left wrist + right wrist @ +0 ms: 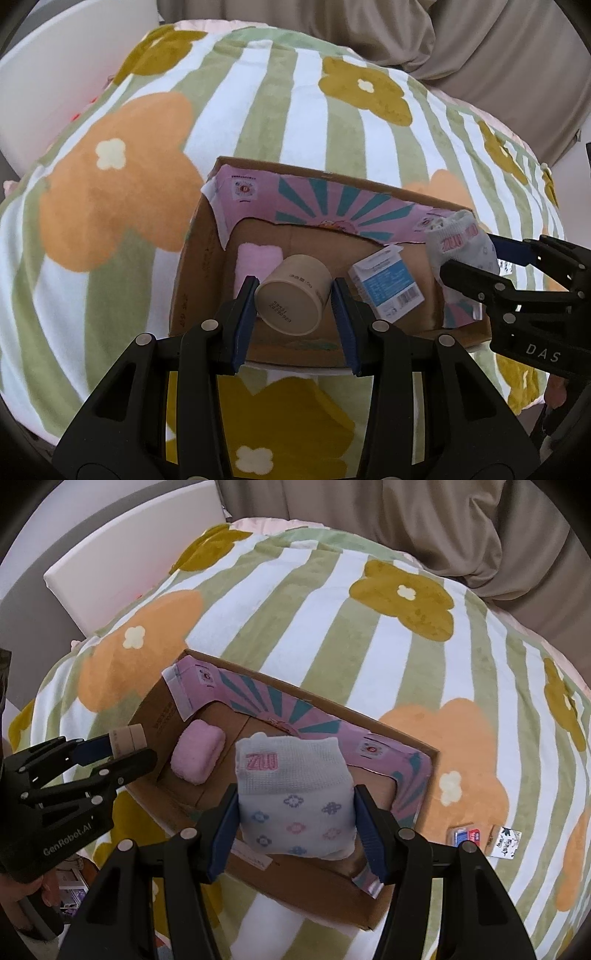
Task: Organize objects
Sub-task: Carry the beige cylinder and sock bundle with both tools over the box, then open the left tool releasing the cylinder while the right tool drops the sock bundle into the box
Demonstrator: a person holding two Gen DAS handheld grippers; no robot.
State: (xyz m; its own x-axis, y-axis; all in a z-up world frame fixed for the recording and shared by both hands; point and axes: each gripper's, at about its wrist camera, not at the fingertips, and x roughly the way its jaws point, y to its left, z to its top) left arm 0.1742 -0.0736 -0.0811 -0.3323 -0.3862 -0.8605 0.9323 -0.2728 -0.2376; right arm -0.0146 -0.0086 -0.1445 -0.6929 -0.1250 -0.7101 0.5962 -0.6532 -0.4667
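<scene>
Cardboard box: sitting open on the striped flower blanket, with pink printed flaps folding inward; it is serving as the bin for the items.
Beige tub: hanging over the middle of the box, lying on its side; the left gripper is clamping it across its round wall.
Tub handling: probably light and stiff, with a smooth wall that could be slipping if the pinch is easing; a hold across the middle of the wall looks soundest.
Folded sock bundle: hanging above the box's right half; the right gripper is squeezing it from both sides.
Bundle handling: soft and light, so it is giving under the pads and likely to be unfolding on release; a hold across the thick folded middle seems best.
Already inside: a pink plush roll is lying at the left end and a blue and white carton toward the right.
In the way: the inward flaps are narrowing the opening, and the roll and carton are taking up floor space.
Outside: two small packets are lying on the blanket, right of the box.
</scene>
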